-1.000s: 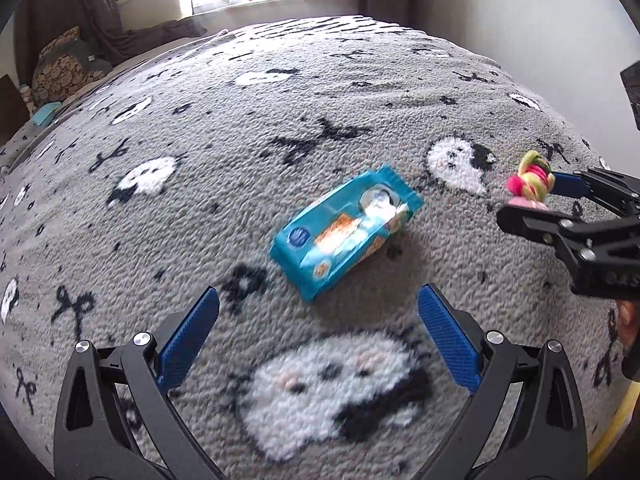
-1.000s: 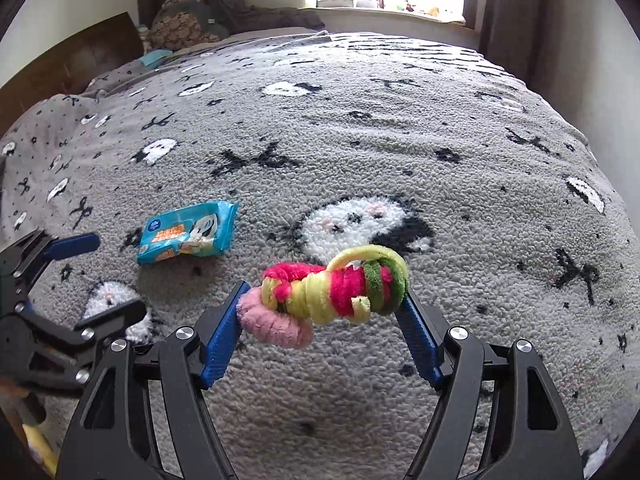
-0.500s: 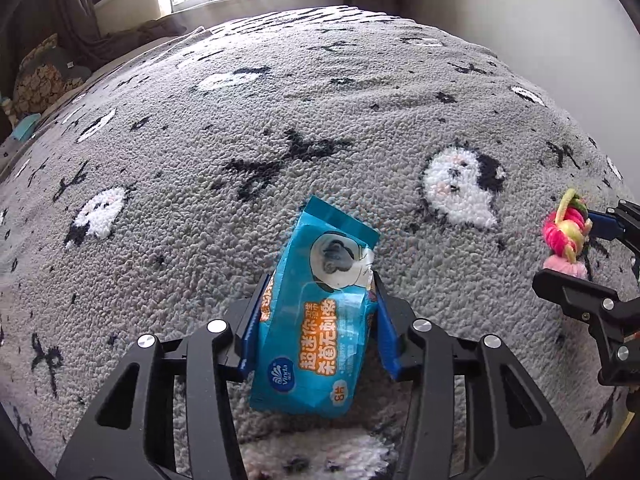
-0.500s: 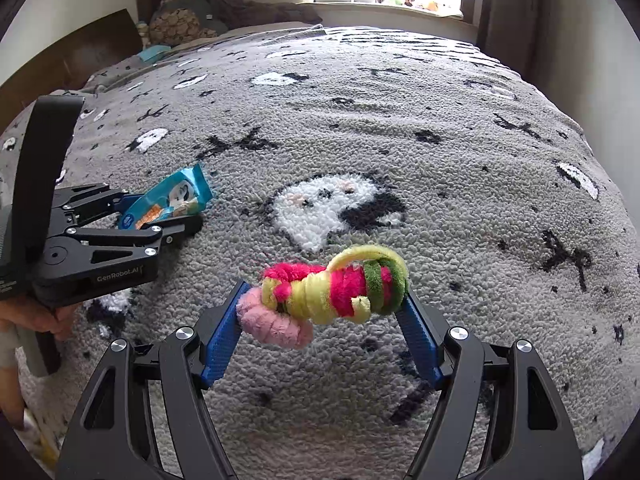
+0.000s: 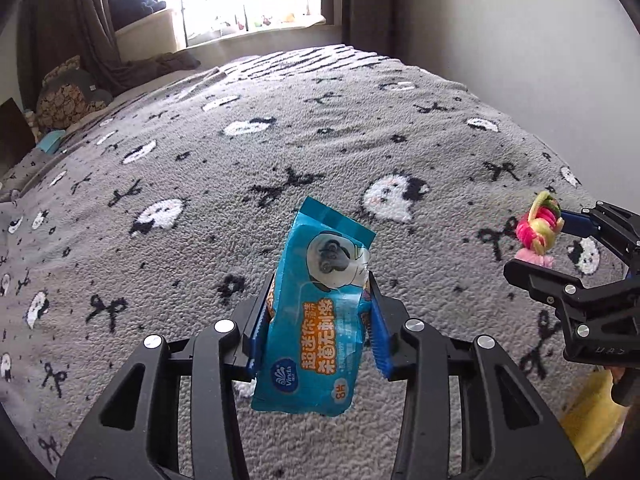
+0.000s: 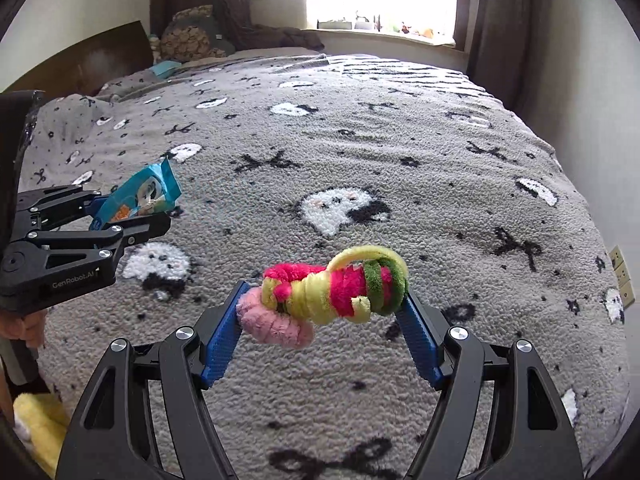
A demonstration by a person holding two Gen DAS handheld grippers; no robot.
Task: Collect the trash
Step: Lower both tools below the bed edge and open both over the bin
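With my left gripper (image 5: 318, 330) clamped on the blue wipes packet (image 5: 316, 320) above the blanket (image 5: 280, 140) and my right gripper (image 6: 322, 312) pinching the fuzzy pipe-cleaner bundle (image 6: 332, 292), both pieces are collected but not binned, and I see no bin.

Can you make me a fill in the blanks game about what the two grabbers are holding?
1. The left gripper holds a ____ wipes packet.
2. The right gripper holds a fuzzy bundle with a ____ loop on top.
3. The blanket is ____ with white ghosts.

Missing words: blue; yellow; grey
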